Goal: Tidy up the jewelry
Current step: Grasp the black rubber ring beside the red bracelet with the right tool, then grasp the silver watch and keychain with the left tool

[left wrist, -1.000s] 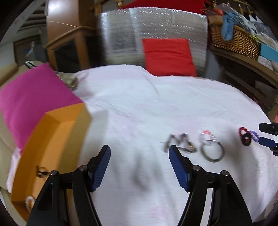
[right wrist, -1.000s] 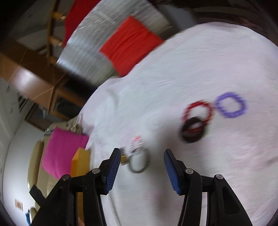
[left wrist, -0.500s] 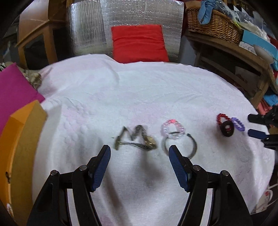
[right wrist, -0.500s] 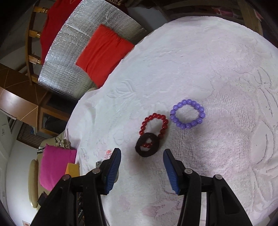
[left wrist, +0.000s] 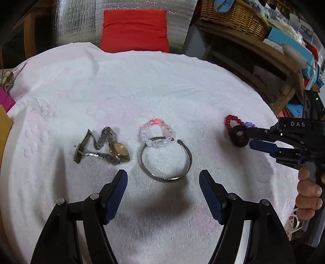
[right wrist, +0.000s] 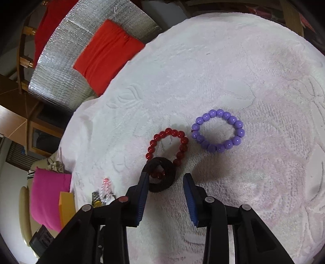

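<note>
On the white towel (left wrist: 142, 81) lie a gold watch (left wrist: 109, 148), a pink-clear bead bracelet (left wrist: 155, 132) and a metal bangle (left wrist: 190, 156). My left gripper (left wrist: 162, 174) hovers just before the bangle, its jaws wide and still opening, with nothing between them. Further right are a red bead bracelet (right wrist: 162, 134), a purple bead bracelet (right wrist: 236, 140) and a black ring (right wrist: 168, 182) overlapping the red one. My right gripper (right wrist: 165, 177) is closing with the black ring partly between its jaws. Its left finger touches the ring's edge, while the right pad stands apart.
An orange box (right wrist: 66, 205) and a magenta cushion (right wrist: 46, 195) sit past the towel's left side. A red cushion (left wrist: 135, 30) leans on silver foil at the back. A wicker basket (left wrist: 233, 14) and shelves stand at the right. A hand (left wrist: 308, 193) holds the right gripper.
The left gripper swung right and down, from the orange box to the bangle. The right gripper came down onto the black ring and its jaws narrowed.
</note>
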Tool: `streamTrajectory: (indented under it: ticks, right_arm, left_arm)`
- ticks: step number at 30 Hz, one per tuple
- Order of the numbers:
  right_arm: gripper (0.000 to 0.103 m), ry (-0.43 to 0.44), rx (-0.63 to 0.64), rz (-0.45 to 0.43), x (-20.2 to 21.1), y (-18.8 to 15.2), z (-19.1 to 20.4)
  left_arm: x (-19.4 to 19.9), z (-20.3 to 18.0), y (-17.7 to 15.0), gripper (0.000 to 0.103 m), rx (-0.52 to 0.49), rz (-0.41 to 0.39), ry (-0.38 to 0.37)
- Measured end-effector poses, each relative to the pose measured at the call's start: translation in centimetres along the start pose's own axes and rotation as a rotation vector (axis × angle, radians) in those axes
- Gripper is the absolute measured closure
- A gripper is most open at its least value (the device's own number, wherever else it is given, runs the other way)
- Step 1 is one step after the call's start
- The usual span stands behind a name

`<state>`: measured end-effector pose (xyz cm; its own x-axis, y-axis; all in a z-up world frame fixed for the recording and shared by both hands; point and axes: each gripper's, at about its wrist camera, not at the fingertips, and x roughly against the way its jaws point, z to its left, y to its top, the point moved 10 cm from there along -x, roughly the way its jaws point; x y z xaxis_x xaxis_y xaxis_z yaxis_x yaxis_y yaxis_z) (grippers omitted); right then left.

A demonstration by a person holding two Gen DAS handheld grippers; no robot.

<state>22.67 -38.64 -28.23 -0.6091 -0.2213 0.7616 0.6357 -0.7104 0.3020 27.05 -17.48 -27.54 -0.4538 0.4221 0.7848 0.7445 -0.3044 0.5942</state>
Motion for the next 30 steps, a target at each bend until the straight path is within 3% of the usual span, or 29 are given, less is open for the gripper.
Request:
streamTrajectory:
  ticks: [5,7,10,15,19,23,24,25,26,30]
  right_arm:
    - [0.091,-0.06,0.019,-0.012,-0.4,-0.1,-0.2]
    - [0.092,-0.064,0.022,-0.017,-0.1,-0.2,-0.3]
    - [0.092,-0.037,0.011,0.002,0.4,-0.7,-0.2]
    - [0.092,0.023,-0.006,0.02,1.2,-1.2,0.2]
    - [0.092,0.072,-0.005,0.009,2.0,-1.3,0.8]
    - [0.092,0.164,-0.004,-0.042,3.4,-0.9,2.2]
    - [0.092,0.176,0.001,-0.059,3.7,-0.8,2.6]
    - [0.092,0.19,0.002,-0.072,4.0,-0.7,2.9]
    - [0.092,0.201,-0.001,-0.077,4.1,-0.7,3.1]
    - [0.092,0.201,0.002,-0.077,3.8,-0.9,3.6]
  left_arm:
    - [-1.2,-0.5,0.2,0.029,-0.021,0.0,0.003]
    - [-1.3,-0.5,0.4,0.03,-0.025,-0.01,-0.003]
    - [-1.2,-0.3,0.7,0.045,-0.02,-0.022,-0.019]
    - [-0.3,-0.8,0.1,0.045,-0.044,-0.013,-0.038]
    - [2.1,-1.7,-0.5,0.046,-0.036,-0.008,-0.142]
    - [5.3,-1.8,0.2,0.047,-0.014,-0.066,-0.258]
    - [6.0,-1.4,0.6,0.053,0.001,-0.085,-0.274]
    - [6.3,-1.0,0.8,0.078,0.017,-0.09,-0.293]
    - [6.3,-0.7,0.8,0.084,0.028,-0.084,-0.301]
    - [5.4,1.1,0.4,0.084,0.044,-0.059,-0.216]
